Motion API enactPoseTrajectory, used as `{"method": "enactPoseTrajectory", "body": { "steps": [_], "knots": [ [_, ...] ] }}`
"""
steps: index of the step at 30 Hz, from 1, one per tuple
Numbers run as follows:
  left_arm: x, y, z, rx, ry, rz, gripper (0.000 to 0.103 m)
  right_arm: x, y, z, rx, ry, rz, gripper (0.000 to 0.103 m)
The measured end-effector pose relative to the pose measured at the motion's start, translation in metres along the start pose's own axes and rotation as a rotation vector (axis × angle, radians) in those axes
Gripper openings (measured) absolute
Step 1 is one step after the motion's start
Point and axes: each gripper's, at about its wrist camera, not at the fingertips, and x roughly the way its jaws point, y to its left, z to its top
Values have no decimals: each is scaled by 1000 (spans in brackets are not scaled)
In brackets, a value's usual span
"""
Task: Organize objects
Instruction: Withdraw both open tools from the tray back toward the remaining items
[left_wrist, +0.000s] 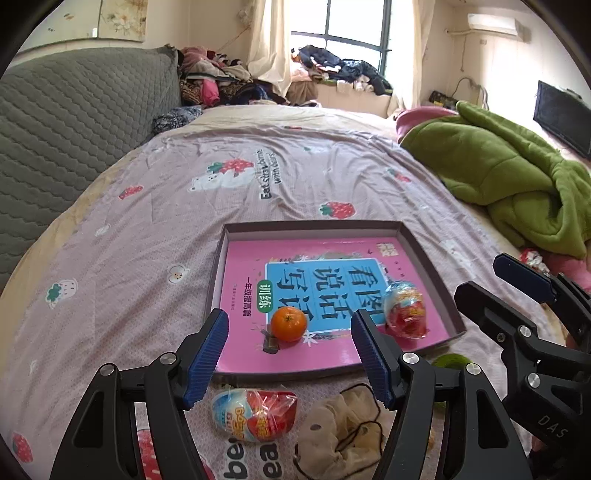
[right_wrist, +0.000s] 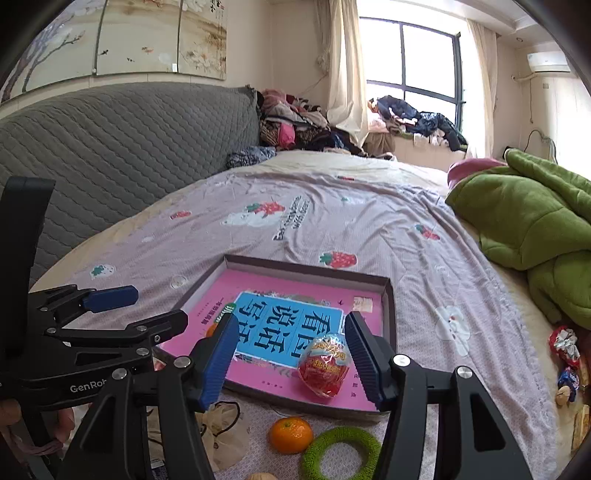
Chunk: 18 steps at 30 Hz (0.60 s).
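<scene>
The left claw (left_wrist: 290, 354) hangs over the near edge of the tray (left_wrist: 424, 254), its blue pads spread wide with nothing between them. The right claw (right_wrist: 291, 363) is likewise apart and empty, poised above the tray's near right corner. Both sit clear of the goods, which suits hands that are between picks rather than mid-grasp.

Directly beyond the left claw, an orange (left_wrist: 289, 325) rests inside the tray on a pink book (left_wrist: 251, 280) that lines its bottom; a small dark clip (left_wrist: 270, 343) lies touching it on the near side. To the right, a wrapped toy egg (left_wrist: 404, 310) also lies on the book, close to the tray's right wall. The tray seems to be the collecting place, so these two count as sorted.

Still loose on the bed sheet (left_wrist: 147, 221), nearer than the tray, are a second wrapped egg (left_wrist: 255, 413), a beige drawstring pouch (left_wrist: 340, 428), a second orange (right_wrist: 290, 434) and a green fuzzy ring (right_wrist: 341, 454). Small wrapped sweets (right_wrist: 565, 347) lie far right by the green blanket (right_wrist: 524, 221). The second egg sits just under the left claw, a likely next pick.
</scene>
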Motion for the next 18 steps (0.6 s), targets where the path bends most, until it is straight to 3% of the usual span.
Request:
{"method": "enactPoseTrajectory", "body": {
  "steps": [18],
  "knots": [
    [-79, -2, -10, 22, -117, 7, 71, -81, 1, -1, 31, -126, 23, 60]
  ]
}}
